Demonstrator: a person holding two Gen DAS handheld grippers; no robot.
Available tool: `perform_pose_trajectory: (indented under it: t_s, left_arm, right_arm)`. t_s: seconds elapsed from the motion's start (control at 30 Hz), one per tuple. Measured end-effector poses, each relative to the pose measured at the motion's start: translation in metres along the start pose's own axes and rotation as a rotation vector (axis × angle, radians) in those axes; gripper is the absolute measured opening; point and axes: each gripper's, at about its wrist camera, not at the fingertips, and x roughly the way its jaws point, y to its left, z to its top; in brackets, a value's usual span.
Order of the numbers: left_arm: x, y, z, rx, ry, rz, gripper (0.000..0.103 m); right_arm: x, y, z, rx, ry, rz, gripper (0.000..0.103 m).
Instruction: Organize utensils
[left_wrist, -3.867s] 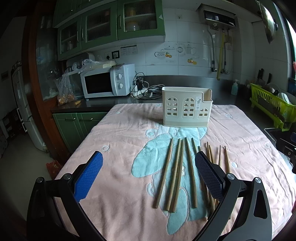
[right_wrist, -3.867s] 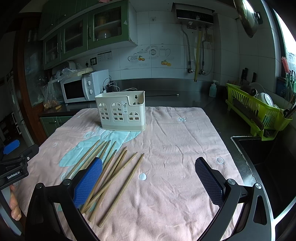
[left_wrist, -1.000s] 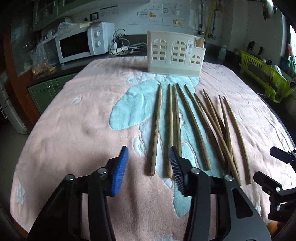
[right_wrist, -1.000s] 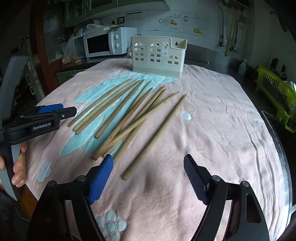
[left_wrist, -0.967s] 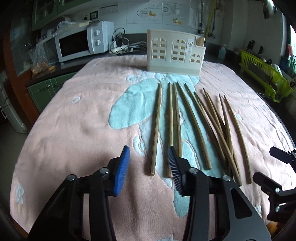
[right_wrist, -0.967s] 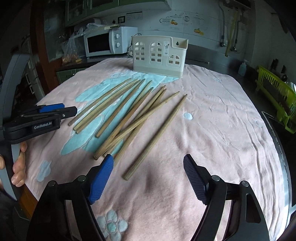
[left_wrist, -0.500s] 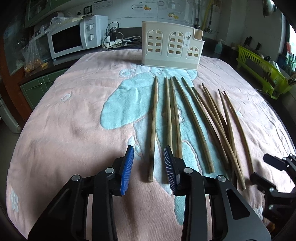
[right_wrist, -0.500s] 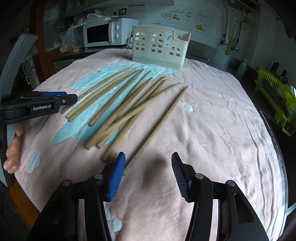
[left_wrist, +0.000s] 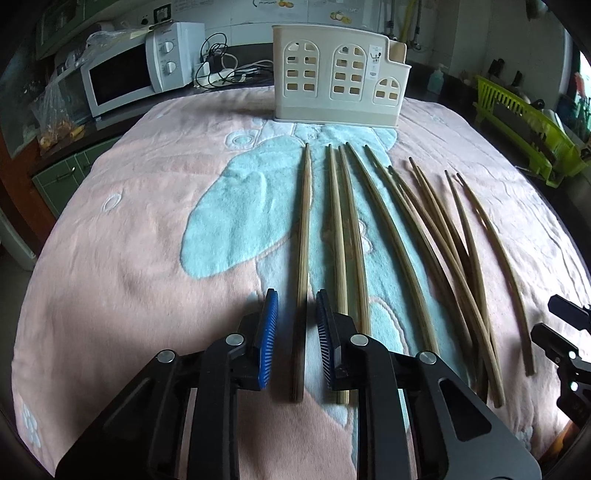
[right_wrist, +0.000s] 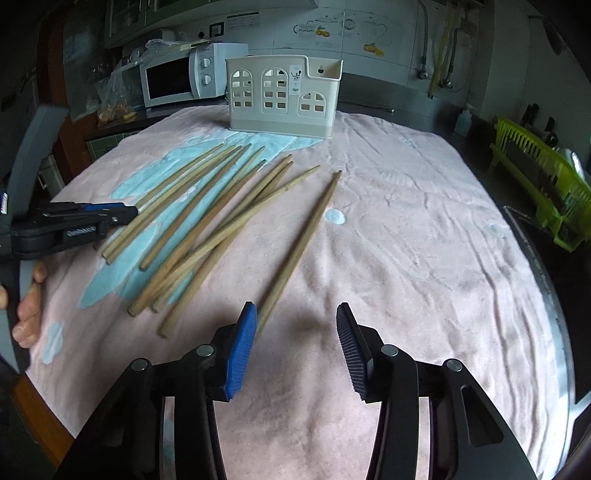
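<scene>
Several wooden chopsticks (left_wrist: 399, 236) lie side by side on a pink and blue towel (left_wrist: 129, 258), pointing at a cream utensil holder (left_wrist: 336, 74) at the far edge. My left gripper (left_wrist: 296, 295) straddles the near end of the leftmost chopstick (left_wrist: 303, 229); its jaws are closing, with a gap still on each side of the stick. My right gripper (right_wrist: 297, 306) hangs low over the towel with its jaws closing. The near end of the rightmost chopstick (right_wrist: 306, 229) lies just inside its left pad (right_wrist: 242, 343), untouched. The holder (right_wrist: 280, 99) stands upright.
A white microwave (left_wrist: 125, 74) and cables sit behind the towel at the left. A green dish rack (right_wrist: 543, 184) stands at the right beside a dark sink edge (right_wrist: 543, 266). A hand (right_wrist: 29, 295) holds the left gripper (right_wrist: 129, 214); the right gripper (left_wrist: 543, 315) shows at the towel's right edge.
Both grippers have come forward and lower onto the chopsticks' near ends. Both pairs of jaws have narrowed, the left around the leftmost stick, the right beside the rightmost one.
</scene>
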Motion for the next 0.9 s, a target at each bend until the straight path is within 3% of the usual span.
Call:
perform_pose_trajectory:
  t_s: [0.2,0.37,0.47,0.67,0.9]
  left_arm:
    - [-0.001,-0.004,-0.001,0.007,-0.004,0.027,0.021]
    - [-0.001,-0.002,-0.001,0.012,-0.005,0.027,0.02]
    - [-0.001,-0.002,0.001,0.006,0.004,0.027,0.018]
    - [-0.002,-0.004,0.003,0.011,0.009,0.008,0.005]
    - [-0.014,-0.004,0.003,0.005,-0.032,-0.021,0.005]
  right_arm:
    - [0.009,0.006,0.007,0.035,0.031,0.047,0.042]
    - [0.014,0.011,0.004,0.024,0.041,0.016,0.027]
    - [0.012,0.005,0.005,0.051,0.038,0.028,0.011]
    - [-0.001,-0.006,0.005,0.07,-0.001,0.01,0.008]
    - [-0.032,-0.019,0.018,0.065,-0.113,-0.025,0.007]
